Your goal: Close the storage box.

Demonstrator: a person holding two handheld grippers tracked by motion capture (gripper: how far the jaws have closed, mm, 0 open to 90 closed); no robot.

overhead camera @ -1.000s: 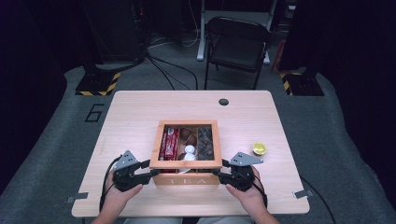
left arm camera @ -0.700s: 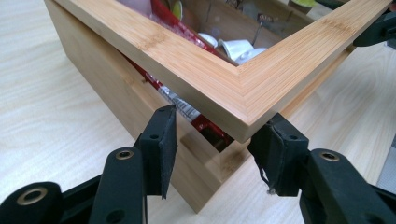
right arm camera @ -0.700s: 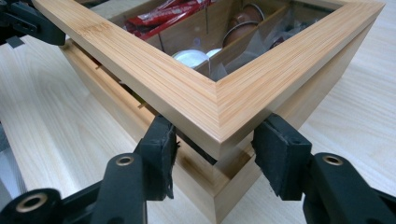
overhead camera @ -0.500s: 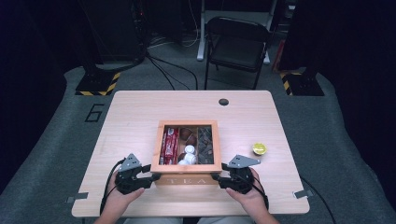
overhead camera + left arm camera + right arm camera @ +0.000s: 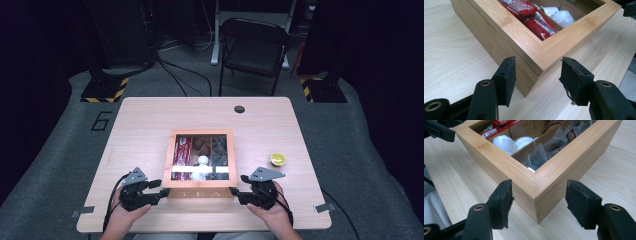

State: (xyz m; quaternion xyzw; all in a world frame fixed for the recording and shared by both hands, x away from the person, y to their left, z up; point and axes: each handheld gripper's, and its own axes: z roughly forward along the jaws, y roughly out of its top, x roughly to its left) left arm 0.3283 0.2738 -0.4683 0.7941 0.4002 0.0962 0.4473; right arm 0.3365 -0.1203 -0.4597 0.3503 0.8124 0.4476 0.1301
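**A corner between each pair of fingers**

At lower left of the high view, the left gripper [image 5: 161,192] sits with fingers spread, the near left corner of the wooden box [image 5: 172,159] pointing into the gap. The box stands at the desk [image 5: 140,125] centre-front. Lower right, the right gripper [image 5: 235,192] mirrors it, released, straddling the near right corner. Neither pad seems to touch wood, though the angle is tight.

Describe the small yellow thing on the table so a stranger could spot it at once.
On the light wooden table, look right of the square bamboo tea box. The small round yellow object sits there alone on bare tabletop, apart from the box, the one bright yellow item.
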